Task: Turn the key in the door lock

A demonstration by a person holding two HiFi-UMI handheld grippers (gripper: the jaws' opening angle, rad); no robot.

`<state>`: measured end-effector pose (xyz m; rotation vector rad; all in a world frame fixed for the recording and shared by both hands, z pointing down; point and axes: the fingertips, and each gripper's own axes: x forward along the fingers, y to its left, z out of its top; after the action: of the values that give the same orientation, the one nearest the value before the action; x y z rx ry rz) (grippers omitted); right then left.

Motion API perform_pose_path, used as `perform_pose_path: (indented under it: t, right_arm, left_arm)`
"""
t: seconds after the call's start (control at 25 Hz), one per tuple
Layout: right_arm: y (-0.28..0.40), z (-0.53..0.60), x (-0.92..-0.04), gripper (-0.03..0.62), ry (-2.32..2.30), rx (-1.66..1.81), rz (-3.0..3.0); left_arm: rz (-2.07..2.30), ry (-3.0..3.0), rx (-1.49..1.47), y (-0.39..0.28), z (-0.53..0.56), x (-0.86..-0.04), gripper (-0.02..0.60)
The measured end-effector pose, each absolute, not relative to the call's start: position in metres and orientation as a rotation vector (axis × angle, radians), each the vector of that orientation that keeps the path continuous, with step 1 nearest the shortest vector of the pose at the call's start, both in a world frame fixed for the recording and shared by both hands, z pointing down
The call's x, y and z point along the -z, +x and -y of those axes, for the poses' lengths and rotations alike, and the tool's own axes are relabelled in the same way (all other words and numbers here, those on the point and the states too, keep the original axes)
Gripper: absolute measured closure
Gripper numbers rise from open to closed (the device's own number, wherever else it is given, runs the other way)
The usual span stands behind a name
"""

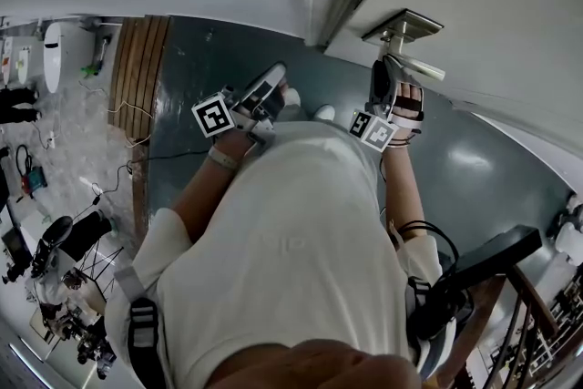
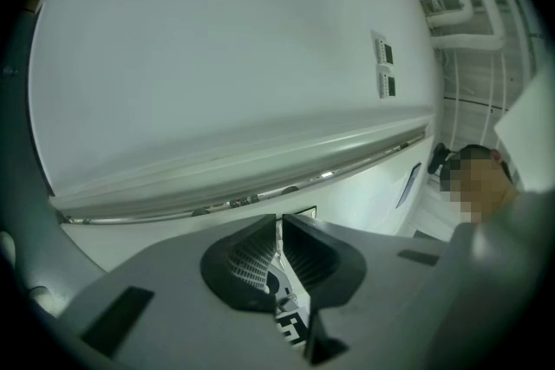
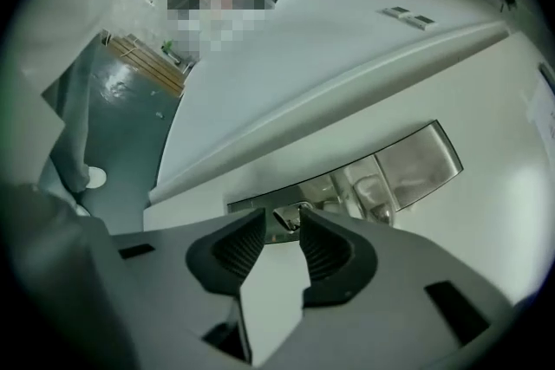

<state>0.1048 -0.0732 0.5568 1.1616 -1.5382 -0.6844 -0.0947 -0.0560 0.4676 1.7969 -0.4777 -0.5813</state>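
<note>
Key [image 3: 291, 219] half-hidden behind right gripper [image 3: 283, 215]

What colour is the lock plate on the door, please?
Shiny silver metal; the lock plate shows best in the right gripper view.

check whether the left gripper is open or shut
Shut: in its own view the left gripper has its jaws closed together, with nothing between them.

The right gripper [image 3: 283, 214], jaws apart, faces the key [image 3: 290, 218] in the metal lock plate [image 3: 408, 165].
</note>
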Motion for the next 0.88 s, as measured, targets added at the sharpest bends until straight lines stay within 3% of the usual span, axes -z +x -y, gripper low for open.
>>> perform_pose_path:
  t: [0.56, 0.88]
  right_arm:
    - [0.101, 0.096, -0.551, 0.488, 1.21, 0.73, 1.451]
    - [0.1, 0.097, -0.547, 0.49, 1.391, 0.543, 1.606]
  left_arm:
    - [0.499, 1.756, 0.613, -0.11, 0.059, -0.467, 0.571]
    - [0.496, 1.75, 0.611, -0.109, 0.058, -0.471, 0.571]
